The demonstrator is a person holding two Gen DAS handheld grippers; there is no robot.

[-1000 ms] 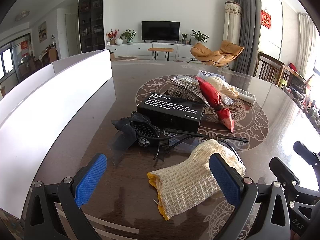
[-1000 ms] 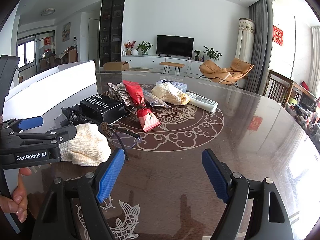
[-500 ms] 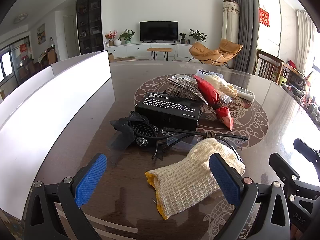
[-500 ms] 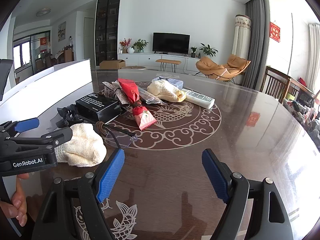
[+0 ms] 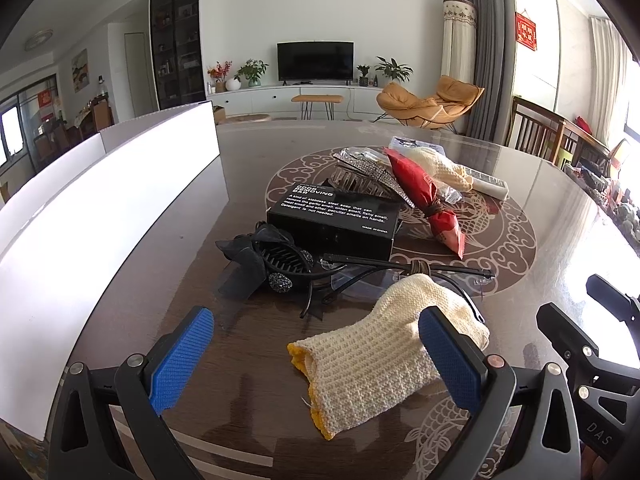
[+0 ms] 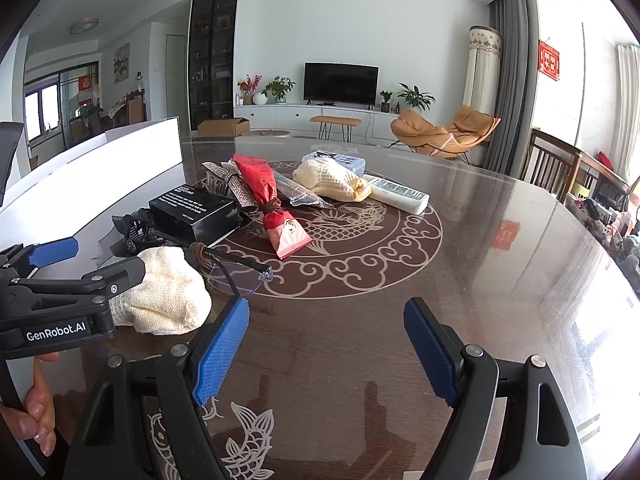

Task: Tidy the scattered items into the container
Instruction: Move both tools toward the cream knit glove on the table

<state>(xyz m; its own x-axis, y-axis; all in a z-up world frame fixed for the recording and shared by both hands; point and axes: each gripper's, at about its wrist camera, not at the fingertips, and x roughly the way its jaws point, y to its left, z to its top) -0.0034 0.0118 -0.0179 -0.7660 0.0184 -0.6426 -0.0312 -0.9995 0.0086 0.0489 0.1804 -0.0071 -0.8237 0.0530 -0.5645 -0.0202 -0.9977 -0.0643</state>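
A cream knitted glove [image 5: 384, 356] [image 6: 168, 292] lies on the dark table between the wide-apart fingers of my left gripper [image 5: 316, 356], which is open and hovers over it. Behind the glove sit clear glasses [image 5: 404, 272] [image 6: 236, 268], a black hair clip with a bow [image 5: 264, 264], a black box [image 5: 336, 220] [image 6: 196, 212], a red packet [image 5: 428, 200] [image 6: 276, 212], a rhinestone clip [image 5: 368, 172], a second cream glove [image 6: 332, 180] and a white remote [image 6: 398, 194]. The white container [image 5: 100, 208] [image 6: 104, 168] stands along the left. My right gripper [image 6: 324, 352] is open over bare table.
A pale blue pack [image 6: 336, 160] lies behind the far glove. A hand [image 6: 38, 408] holds the left gripper's handle. Wooden chairs [image 6: 560, 164] stand at the table's right edge. The table surface [image 6: 480, 280] to the right of the pile holds nothing.
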